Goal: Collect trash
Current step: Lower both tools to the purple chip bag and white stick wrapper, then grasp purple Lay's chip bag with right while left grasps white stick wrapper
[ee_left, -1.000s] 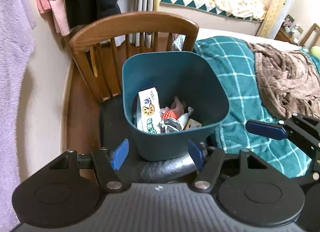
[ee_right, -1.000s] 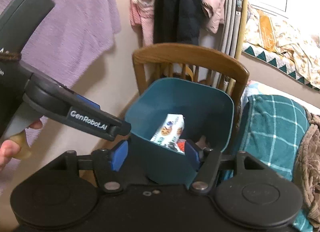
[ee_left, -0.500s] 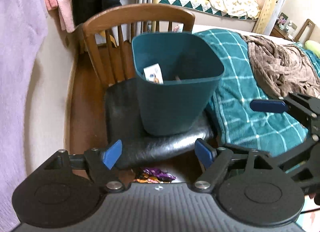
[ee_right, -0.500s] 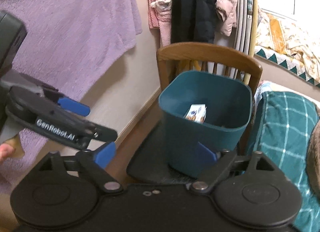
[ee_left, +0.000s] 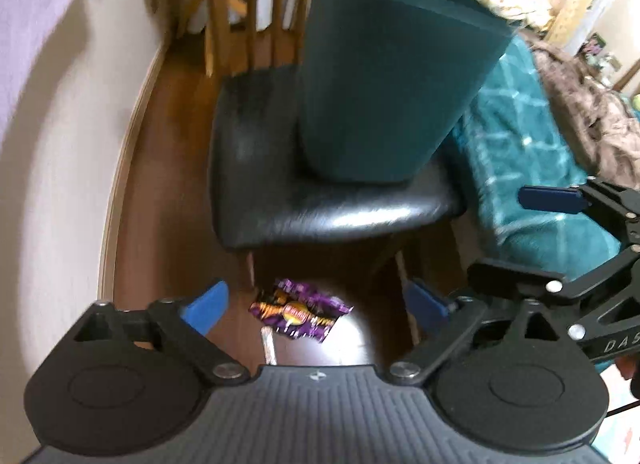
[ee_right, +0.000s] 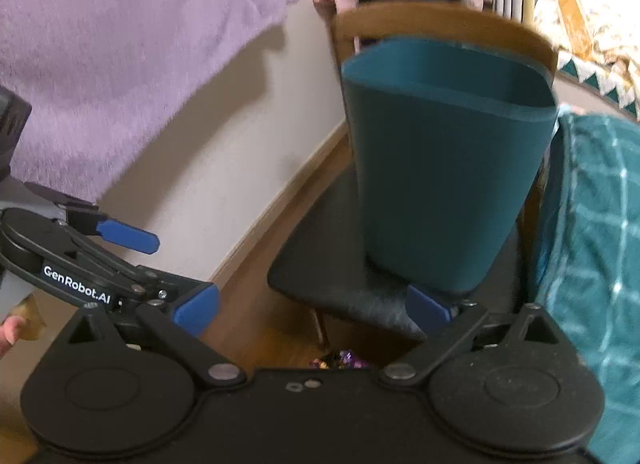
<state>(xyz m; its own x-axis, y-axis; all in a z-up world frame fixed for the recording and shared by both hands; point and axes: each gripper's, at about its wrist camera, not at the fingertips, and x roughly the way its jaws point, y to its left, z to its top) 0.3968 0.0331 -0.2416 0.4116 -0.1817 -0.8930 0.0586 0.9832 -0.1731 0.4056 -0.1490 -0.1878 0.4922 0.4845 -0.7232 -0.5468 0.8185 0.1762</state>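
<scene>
Both grippers stood with jaws spread wide and held nothing. Between the blue pads of the left gripper (ee_left: pixel 316 306), a crumpled purple and orange candy wrapper (ee_left: pixel 301 312) lay on the brown wooden floor (ee_left: pixel 160 199) under the front edge of the black padded chair seat (ee_left: pixel 280 191). On that seat stood the tall teal plastic trash bin (ee_left: pixel 388 75), upright. Beside the left one hovered the right gripper (ee_right: pixel 312 308), its pads framing the bin's base (ee_right: pixel 432 264); the wrapper (ee_right: pixel 340 360) barely showed at its lower edge.
</scene>
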